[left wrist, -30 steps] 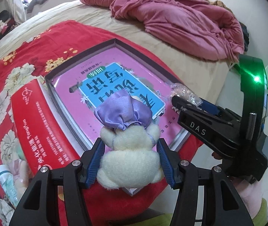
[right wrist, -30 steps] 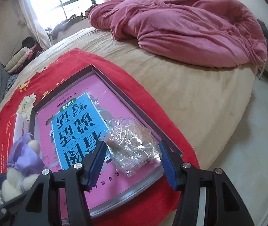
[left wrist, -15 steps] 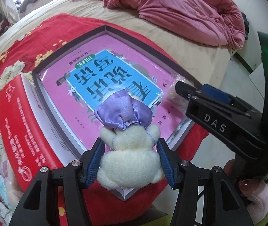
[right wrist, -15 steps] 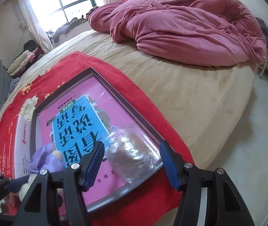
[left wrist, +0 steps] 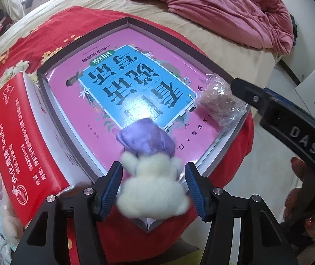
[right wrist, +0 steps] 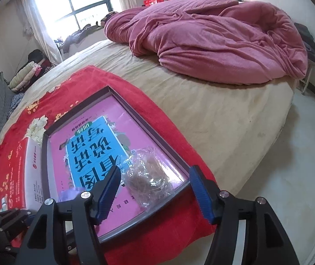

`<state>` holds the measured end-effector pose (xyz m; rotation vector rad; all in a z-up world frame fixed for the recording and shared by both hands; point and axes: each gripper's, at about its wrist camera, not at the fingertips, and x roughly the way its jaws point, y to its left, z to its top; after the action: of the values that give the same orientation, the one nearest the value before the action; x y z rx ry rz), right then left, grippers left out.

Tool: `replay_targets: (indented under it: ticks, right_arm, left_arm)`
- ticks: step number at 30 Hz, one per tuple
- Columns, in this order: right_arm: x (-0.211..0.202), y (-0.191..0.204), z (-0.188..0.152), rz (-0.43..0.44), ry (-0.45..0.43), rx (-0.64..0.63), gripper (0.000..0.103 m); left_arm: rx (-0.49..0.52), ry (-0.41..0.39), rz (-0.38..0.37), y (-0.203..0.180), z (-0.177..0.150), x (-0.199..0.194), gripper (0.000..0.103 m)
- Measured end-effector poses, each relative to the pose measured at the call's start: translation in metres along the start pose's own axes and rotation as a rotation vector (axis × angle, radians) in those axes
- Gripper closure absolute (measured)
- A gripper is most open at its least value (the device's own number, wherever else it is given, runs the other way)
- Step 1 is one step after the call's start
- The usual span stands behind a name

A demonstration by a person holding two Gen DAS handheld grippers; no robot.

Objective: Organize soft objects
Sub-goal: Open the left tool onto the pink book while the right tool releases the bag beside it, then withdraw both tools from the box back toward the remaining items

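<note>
My left gripper (left wrist: 153, 174) is shut on a cream plush toy (left wrist: 153, 190) with a purple satin cap (left wrist: 147, 140), held over the near edge of a shallow box (left wrist: 86, 35) with a pink and blue printed bottom. A soft brown object in a clear plastic bag (left wrist: 220, 101) lies in the box's right corner. My right gripper (right wrist: 155, 177) is open just above and behind that bag (right wrist: 148, 176), jaws either side of it, not touching. The purple cap (right wrist: 69, 195) shows at the right wrist view's lower left.
The box lies on a red flowered blanket (right wrist: 86, 81) on a beige bed (right wrist: 223, 114). A red printed carton (left wrist: 22, 137) stands left of the box. A crumpled pink duvet (right wrist: 212, 44) fills the far bed. The floor (right wrist: 290, 176) lies to the right.
My left gripper has carried the plush forward and lower over the box. My right gripper has drawn back from the bag, which now lies free in the box corner.
</note>
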<state>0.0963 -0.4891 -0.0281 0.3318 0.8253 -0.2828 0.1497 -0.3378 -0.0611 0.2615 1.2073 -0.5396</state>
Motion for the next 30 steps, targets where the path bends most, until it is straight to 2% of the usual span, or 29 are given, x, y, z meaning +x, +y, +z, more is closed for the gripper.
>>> replay_targets:
  ticks: [11, 15, 18, 21, 30]
  right_arm:
    - [-0.020, 0.003, 0.000, 0.002, -0.016, -0.006, 0.039]
    - [-0.026, 0.007, 0.001, 0.001, -0.016, -0.010, 0.033]
    - [-0.032, 0.010, 0.002, -0.003, -0.019, -0.012, 0.030]
    - [-0.040, 0.017, 0.002, -0.001, -0.027, -0.023, 0.030]
    - [-0.071, 0.046, 0.002, 0.007, -0.066, -0.080, 0.030]
  left_arm:
    - [-0.018, -0.064, 0.001, 0.008, -0.005, -0.023, 0.037]
    - [-0.021, -0.097, 0.021, 0.010, -0.012, -0.040, 0.028]
    - [-0.040, -0.116, 0.002, 0.014, -0.017, -0.052, 0.028]
    - [-0.060, -0.147, 0.027, 0.020, -0.023, -0.067, 0.028]
    - [-0.105, -0.234, 0.013, 0.041, -0.043, -0.116, 0.028]
